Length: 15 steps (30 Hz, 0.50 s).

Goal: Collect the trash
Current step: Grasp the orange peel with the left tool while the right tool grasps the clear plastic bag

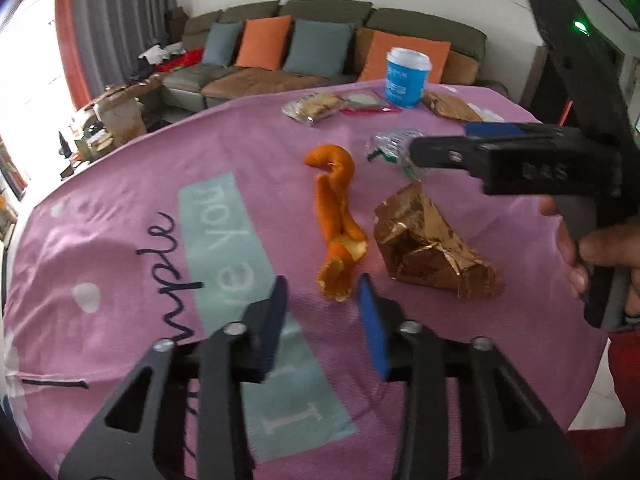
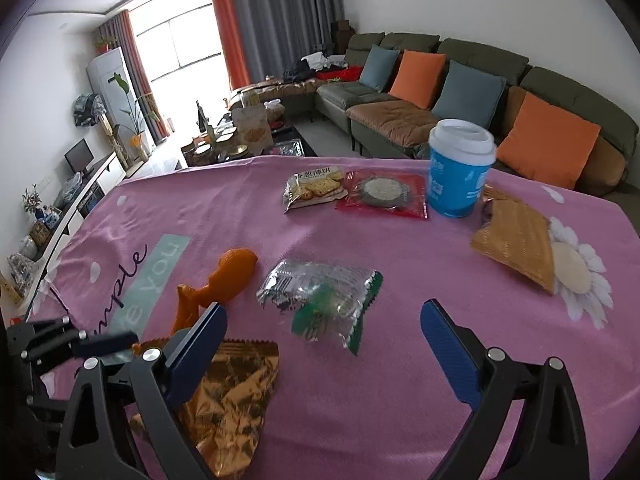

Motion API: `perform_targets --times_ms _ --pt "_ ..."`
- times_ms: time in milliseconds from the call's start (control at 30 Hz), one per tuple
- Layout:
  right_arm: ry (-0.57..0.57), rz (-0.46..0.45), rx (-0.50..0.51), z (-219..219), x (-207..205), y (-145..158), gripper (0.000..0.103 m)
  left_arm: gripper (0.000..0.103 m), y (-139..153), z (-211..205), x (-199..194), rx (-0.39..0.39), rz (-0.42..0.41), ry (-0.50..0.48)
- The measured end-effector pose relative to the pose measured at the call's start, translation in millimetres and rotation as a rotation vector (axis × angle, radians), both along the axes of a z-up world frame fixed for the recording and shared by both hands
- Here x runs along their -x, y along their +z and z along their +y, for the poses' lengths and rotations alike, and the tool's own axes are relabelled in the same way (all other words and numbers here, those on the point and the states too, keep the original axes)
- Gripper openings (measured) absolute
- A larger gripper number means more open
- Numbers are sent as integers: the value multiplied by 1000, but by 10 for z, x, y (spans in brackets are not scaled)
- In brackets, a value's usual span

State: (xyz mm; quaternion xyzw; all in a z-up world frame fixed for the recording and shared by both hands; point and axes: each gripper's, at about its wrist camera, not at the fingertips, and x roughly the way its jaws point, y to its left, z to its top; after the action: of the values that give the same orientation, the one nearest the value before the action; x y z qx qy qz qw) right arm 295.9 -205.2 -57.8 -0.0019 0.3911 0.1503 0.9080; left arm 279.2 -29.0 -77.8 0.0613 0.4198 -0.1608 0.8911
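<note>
A long curl of orange peel point(image 1: 336, 216) lies on the pink tablecloth point(image 1: 120, 240). My left gripper point(image 1: 322, 292) points down at its near end. The jaws stand partly closed on either side of the peel's tip, with no pad pressing on it. A crumpled gold foil wrapper point(image 1: 428, 248) lies just right of the peel. My right gripper point(image 2: 324, 312) is wide open and hangs over a clear silver-and-green wrapper point(image 2: 320, 296). A hand holds it at the right of the left wrist view point(image 1: 440, 142). One left finger point(image 2: 108, 342) shows beside the foil point(image 2: 232, 392).
At the table's far side stand a blue cup with a white lid point(image 2: 456, 176), a cracker pack point(image 2: 314, 188), a red packet point(image 2: 382, 196) and a brown wrapper point(image 2: 516, 240). A sofa with orange and blue cushions point(image 2: 420, 76) runs behind the table.
</note>
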Motion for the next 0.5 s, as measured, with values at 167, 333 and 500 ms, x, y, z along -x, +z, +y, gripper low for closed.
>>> perform_targets --times_ms 167,333,500 --pt "2 31 -3 35 -123 -65 89 20 -39 -23 -76 31 23 -24" --pt "13 68 -8 56 -192 -154 80 16 -51 -23 -117 61 35 -38" --pt "17 89 -11 58 -224 -221 64 13 -53 -28 -159 91 39 -55"
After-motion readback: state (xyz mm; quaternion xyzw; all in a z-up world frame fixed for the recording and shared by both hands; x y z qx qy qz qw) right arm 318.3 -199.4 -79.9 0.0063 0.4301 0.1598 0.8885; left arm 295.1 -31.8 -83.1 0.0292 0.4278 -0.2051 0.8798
